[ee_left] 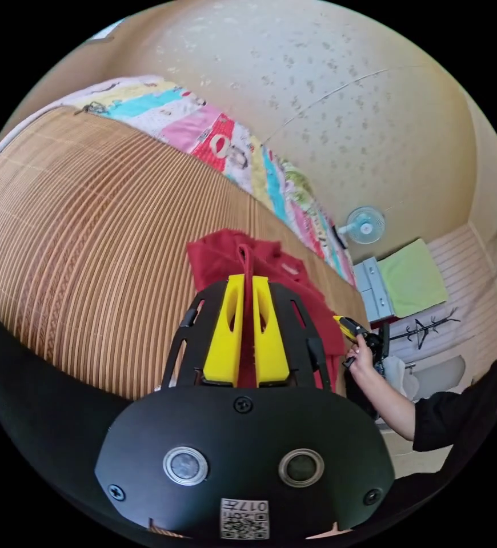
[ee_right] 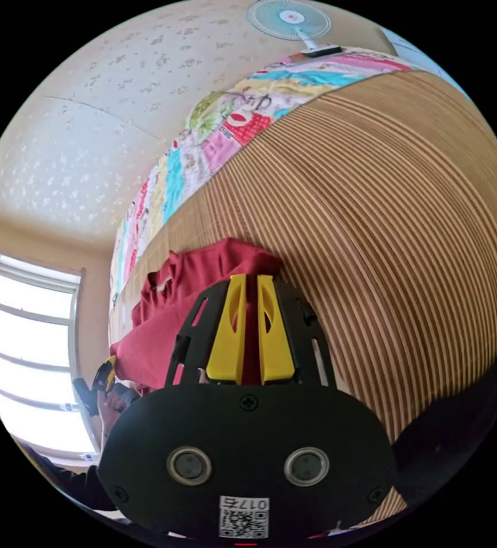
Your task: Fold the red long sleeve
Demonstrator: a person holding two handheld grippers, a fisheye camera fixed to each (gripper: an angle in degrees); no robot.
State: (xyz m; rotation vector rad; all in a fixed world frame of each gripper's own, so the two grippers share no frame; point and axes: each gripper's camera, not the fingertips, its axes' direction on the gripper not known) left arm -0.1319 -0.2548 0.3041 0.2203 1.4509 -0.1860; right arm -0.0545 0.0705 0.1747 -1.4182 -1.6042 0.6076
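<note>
Both grips set: left gripper point(ee_left: 247, 285) and right gripper point(ee_right: 251, 285) each pinch the red long sleeve point(ee_left: 271, 274). I judge: lift evenly, keep cloth taut over bamboo mat point(ee_left: 88, 228).

A woven bamboo mat point(ee_left: 88, 240) covered the bed, with a patchwork quilt point(ee_left: 214, 137) of bright squares along its far edge against a pale, speckled wall point(ee_left: 345, 114). A small fan point(ee_left: 365, 224) stood near a grey drawer unit point(ee_left: 373, 288) topped with a green cloth point(ee_left: 411, 277). Daylight came through a large white-framed window point(ee_right: 31, 354).
</note>
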